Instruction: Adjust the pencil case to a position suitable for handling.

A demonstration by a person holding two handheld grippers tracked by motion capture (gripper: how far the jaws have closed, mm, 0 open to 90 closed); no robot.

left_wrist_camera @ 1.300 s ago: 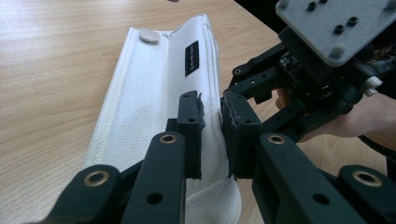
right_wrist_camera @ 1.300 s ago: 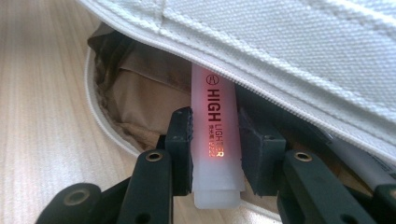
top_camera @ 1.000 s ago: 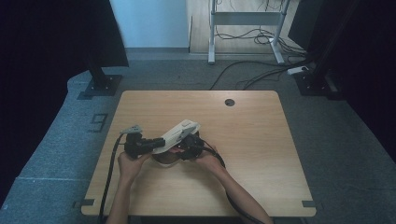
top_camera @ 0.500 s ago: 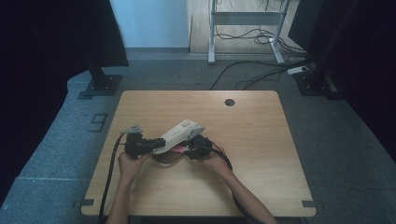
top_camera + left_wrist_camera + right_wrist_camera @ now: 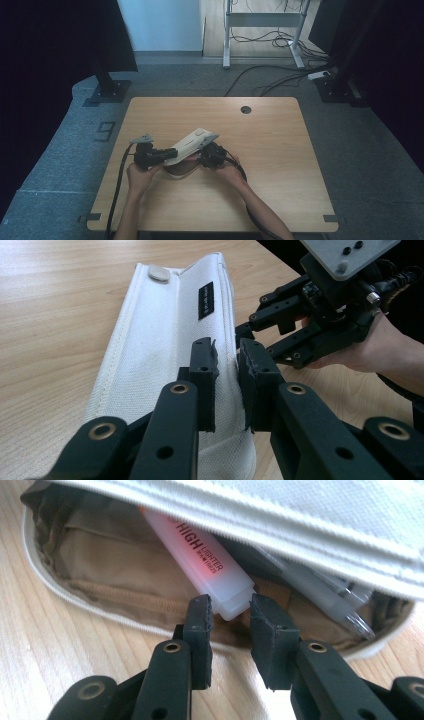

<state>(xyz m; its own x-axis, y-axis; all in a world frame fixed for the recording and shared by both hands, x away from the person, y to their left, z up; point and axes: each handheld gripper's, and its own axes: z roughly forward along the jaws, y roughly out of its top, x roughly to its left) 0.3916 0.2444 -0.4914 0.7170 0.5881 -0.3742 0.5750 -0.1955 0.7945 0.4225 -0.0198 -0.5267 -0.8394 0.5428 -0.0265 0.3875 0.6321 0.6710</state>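
A white fabric pencil case (image 5: 192, 142) lies open on the wooden table (image 5: 280, 150) with its top flap lifted. My left gripper (image 5: 227, 352) is shut on the flap's edge and holds it up. Inside the tan lining, a pink highlighter (image 5: 200, 550) lies beside a clear pen (image 5: 325, 592). My right gripper (image 5: 231, 611) has just been closing. Its pads now touch both sides of the highlighter's white end. In the high view the left gripper (image 5: 167, 154) and the right gripper (image 5: 202, 155) meet at the case's near side.
A round cable hole (image 5: 245, 109) sits near the table's far edge. Black cables trail from both grippers toward the table's front. A person's hand (image 5: 360, 347) holds the right gripper close beside the case. Stands and loose cables are on the floor behind the table.
The right hand has shifted slightly beside the case. The left hand and the raised flap stay as they were.
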